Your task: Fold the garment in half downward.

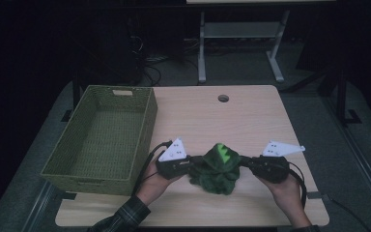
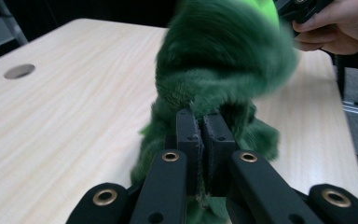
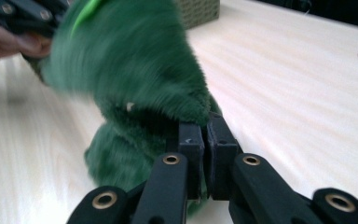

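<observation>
High view puts the green plush toy near the front middle of the tabletop, held between the two grippers, with the woven basket standing empty at the left. The left gripper has its fingers pressed together on a fold of the toy's fur at its left side, and the right gripper has its fingers pinching the fur at the right side in the same way. The left gripper view shows the black fingers nearly meeting, with green pile caught in the narrow gap; the right gripper view shows the same at its own fingers.

The step in hand looks like carrying the toy leftward into the basket. Both grips sit only on loose fur, so the hold is shallow and could slip if the hands pull apart. To do it well, both hands should travel together, keeping the spacing between them constant so the plush neither stretches nor sags. It should be raised enough for its lower edge to clear the basket's near right wall, then moved over the open middle of the basket. Lowering it before releasing, and opening both sets of fingers together, would keep it from tumbling over the rim.
</observation>
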